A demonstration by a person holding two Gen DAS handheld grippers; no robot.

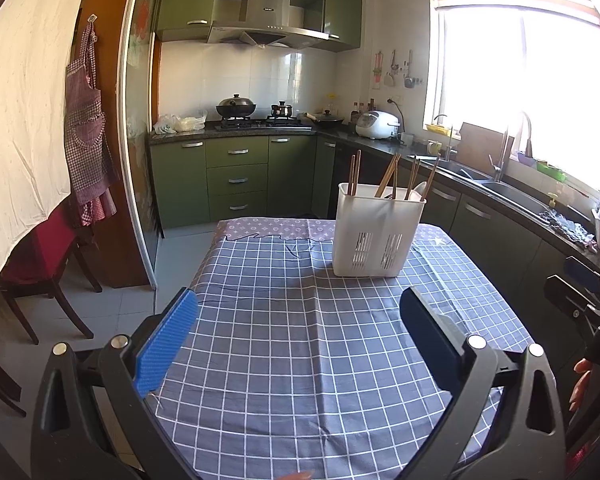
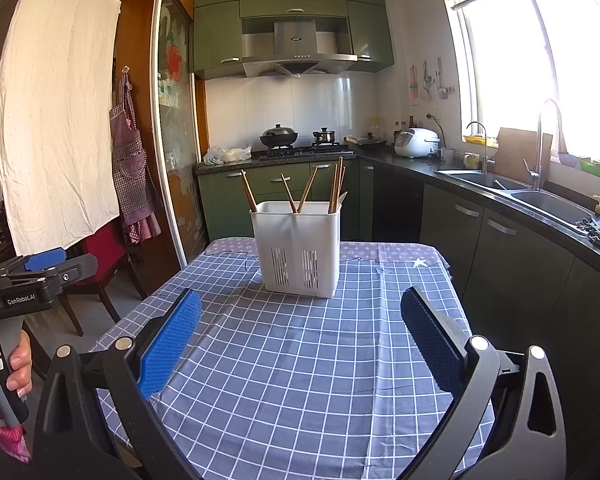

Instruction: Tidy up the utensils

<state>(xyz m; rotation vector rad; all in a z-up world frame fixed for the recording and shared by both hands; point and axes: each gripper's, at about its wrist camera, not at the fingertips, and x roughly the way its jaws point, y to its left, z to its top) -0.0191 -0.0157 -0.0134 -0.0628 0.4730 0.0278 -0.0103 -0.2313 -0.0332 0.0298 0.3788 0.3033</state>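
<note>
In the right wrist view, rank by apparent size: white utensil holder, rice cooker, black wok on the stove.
1. white utensil holder, largest, though it is also nearest the camera.
2. rice cooker.
3. black wok, close to the rice cooker in apparent size; that order is unsure.

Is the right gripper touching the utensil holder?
Apart. Right wrist view: open right gripper sits short of the utensil holder, bare tablecloth between.

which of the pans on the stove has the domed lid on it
The big black wok on the left burner: it wears a dark domed lid with a knob. The small pot on the right burner is shinier and narrower.
</note>
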